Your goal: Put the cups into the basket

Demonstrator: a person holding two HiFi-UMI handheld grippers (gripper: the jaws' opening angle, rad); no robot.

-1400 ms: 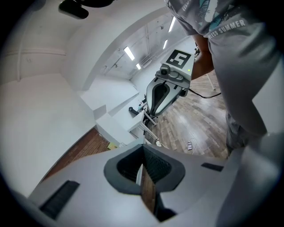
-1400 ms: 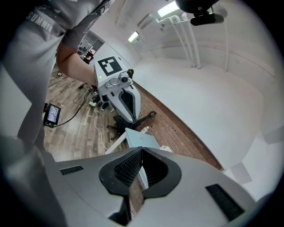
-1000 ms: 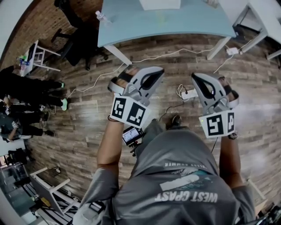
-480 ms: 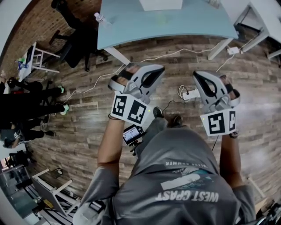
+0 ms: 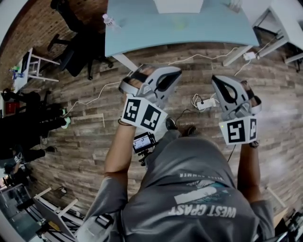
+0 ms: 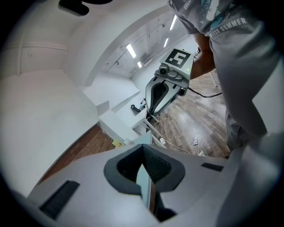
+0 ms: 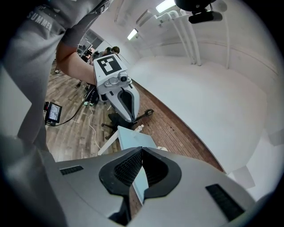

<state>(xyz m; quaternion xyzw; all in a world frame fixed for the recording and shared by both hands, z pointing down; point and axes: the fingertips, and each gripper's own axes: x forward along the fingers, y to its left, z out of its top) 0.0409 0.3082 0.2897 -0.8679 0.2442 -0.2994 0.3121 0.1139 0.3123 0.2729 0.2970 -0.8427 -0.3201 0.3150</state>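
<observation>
Nearest to us, both tools are held in front of our body, over the wooden floor (image 5: 85, 137), and we judge that the task is not yet begun. The left gripper (image 6: 143, 150) has its jaws pressed together with nothing between them. The right gripper (image 7: 142, 151) is the same: tips touching, no object held. So no cup is in either of them. On the floor, at about 1 o'clock from our feet, lies a white power strip (image 5: 204, 101). To do this step well, we should walk forward with care around it and part the jaws only when a cup is just in front of them. Then we should take the cup by its wall, gently. Farther, at 12 o'clock, stands the pale blue table (image 5: 142, 33), well apart from both grippers. Near its left corner, at 11 o'clock, there is a clear bottle (image 5: 109, 20); if it stands or lies, and what is in it, we cannot tell. At the far edge a white box-like thing (image 5: 178, 4) is cut by the frame. It may be the basket, but we cannot say, nor what it holds. Some small pale things (image 5: 232, 4) at 1 o'clock could be the cups, but they are too small to be sure.
</observation>
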